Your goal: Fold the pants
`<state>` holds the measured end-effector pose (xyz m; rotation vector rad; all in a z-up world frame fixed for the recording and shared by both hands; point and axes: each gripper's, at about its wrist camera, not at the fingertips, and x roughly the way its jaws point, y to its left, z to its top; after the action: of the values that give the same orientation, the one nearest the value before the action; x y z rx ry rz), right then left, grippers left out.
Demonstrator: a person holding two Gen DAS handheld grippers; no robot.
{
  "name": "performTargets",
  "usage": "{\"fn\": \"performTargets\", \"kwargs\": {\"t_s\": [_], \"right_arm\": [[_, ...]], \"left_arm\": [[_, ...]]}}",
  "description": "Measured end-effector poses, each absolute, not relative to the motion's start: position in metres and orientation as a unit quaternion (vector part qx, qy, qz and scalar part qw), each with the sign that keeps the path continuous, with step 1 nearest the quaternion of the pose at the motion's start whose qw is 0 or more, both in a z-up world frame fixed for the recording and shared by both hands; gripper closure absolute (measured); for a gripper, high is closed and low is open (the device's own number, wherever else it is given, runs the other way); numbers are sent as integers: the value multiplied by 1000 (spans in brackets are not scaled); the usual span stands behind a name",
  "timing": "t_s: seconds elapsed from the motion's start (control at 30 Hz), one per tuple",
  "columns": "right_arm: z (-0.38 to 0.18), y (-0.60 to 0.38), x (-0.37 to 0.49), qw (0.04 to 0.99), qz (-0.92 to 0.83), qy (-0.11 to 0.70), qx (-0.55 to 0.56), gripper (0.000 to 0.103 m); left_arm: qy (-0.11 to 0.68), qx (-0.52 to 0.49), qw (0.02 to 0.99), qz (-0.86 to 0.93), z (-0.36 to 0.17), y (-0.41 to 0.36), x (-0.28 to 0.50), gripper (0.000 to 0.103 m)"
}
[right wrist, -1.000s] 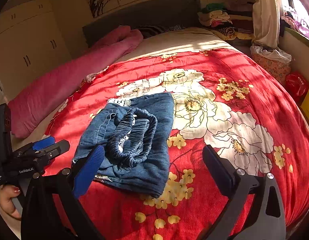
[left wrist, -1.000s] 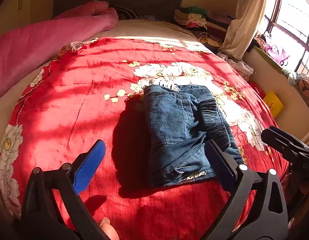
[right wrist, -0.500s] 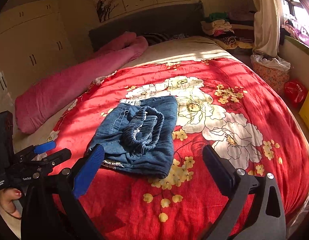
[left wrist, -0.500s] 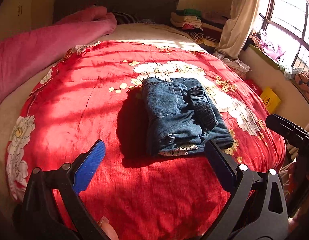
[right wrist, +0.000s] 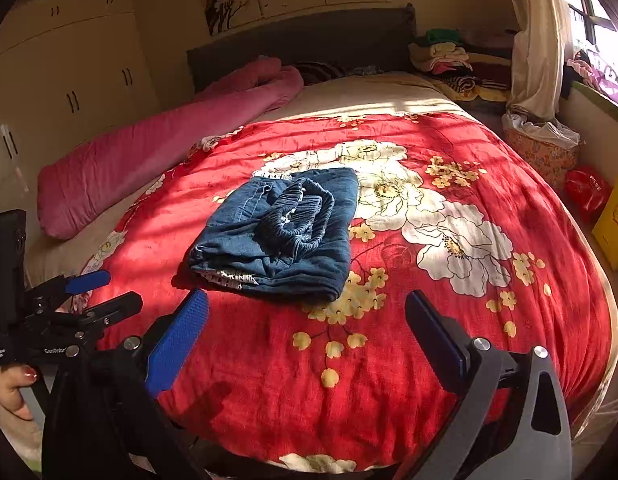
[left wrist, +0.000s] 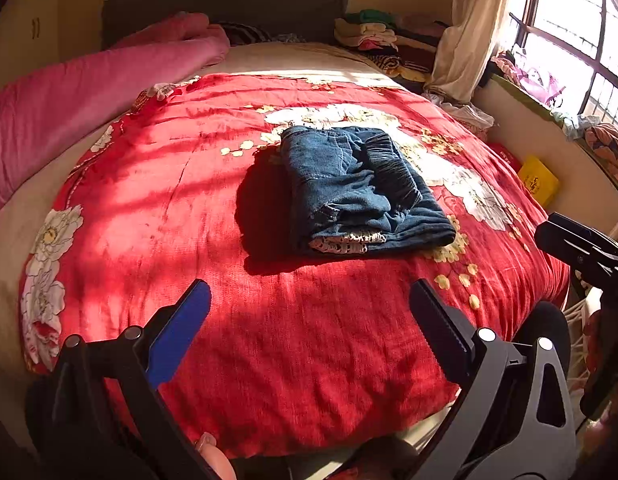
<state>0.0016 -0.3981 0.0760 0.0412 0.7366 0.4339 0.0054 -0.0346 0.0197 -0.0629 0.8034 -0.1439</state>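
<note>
Both claws have drawn back from the bed since a second ago: the folded pants (left wrist: 361,188), which then lay right between the left claw's fingers, now sit well ahead of them, and the near edge of the bedspread has come into sight below both cameras.

The left claw (left wrist: 309,320) hangs spread wide with nothing in it, its blue pad (left wrist: 181,332) and its dark pad (left wrist: 439,330) both over the near part of the red floral bedspread (left wrist: 149,208). The right claw (right wrist: 305,328) is likewise wide apart and empty, hovering short of the pants (right wrist: 277,232). In the right wrist view the left claw appears at the left edge, held in a hand (right wrist: 9,392) with red-painted nails.

The pants lie as a compact blue denim bundle near the middle of the bedspread, elastic waistband (right wrist: 301,216) bunched on top and a patterned lining showing at the near edge. No claw touches them.

Beyond the bedspread, a pink rolled quilt (right wrist: 157,152) runs along the left side of the bed toward the dark headboard (right wrist: 301,44). A stack of folded clothes (right wrist: 449,56) sits at the right of the headboard. On the floor to the right, a patterned basket (right wrist: 537,152) holds pale crumpled material; just past it are a red bag (right wrist: 587,192) and a yellow box (right wrist: 615,224).
</note>
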Motion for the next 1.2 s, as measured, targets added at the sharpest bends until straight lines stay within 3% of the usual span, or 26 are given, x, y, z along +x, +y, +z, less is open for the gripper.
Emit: {"fn": "performTargets", "kwargs": {"t_s": [1.2], "right_arm": [[48, -396, -12, 904, 199, 378, 7, 5]], "left_arm": [[405, -33, 912, -51, -5, -42, -12, 10]]}}
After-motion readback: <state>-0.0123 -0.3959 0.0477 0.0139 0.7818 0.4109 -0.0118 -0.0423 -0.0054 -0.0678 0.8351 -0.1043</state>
